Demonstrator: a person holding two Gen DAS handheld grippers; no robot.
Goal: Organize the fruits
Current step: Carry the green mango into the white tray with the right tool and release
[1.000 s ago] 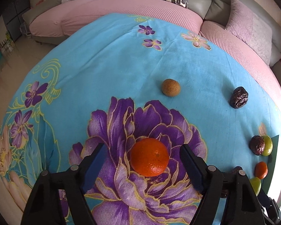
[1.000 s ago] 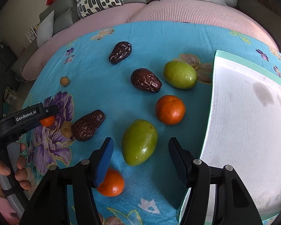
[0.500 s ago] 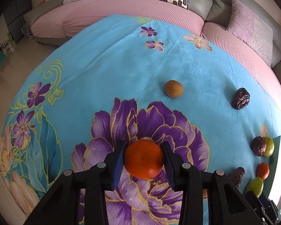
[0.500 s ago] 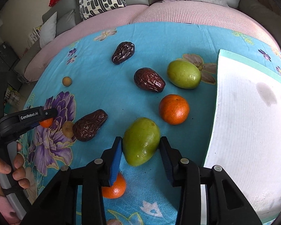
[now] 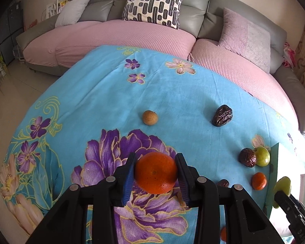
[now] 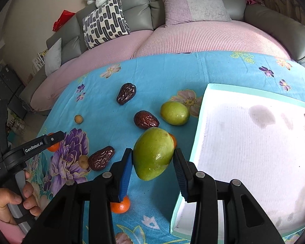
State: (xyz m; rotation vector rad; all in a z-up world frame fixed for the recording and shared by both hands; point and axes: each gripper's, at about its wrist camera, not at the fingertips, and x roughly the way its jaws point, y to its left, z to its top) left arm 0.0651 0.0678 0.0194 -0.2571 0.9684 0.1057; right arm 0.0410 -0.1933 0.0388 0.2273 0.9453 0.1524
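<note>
Both grippers loaded: mandarin in left, green mango in right, tray not yet reached.

Left gripper (image 5: 155, 173) fingers pinch a mandarin (image 5: 156, 172) at its widest part, lower centre of left wrist view, prob. lifted off the floral cloth (image 5: 172, 93) w/ shadow gap below, so it won't roll. Right gripper (image 6: 152, 162) fingers pinch the green mango (image 6: 153, 153) across its short axis, centre frame, just beside the white tray (image 6: 202, 109) at right; likely next drop spot. Loose on desk: dates, e.g. (image 6: 126, 96), a green round fruit (image 6: 174, 113), a longan (image 6: 78, 119), 2nd mandarin (image 6: 121, 206) bottom centre under the left finger. Tray looks empty.
</note>
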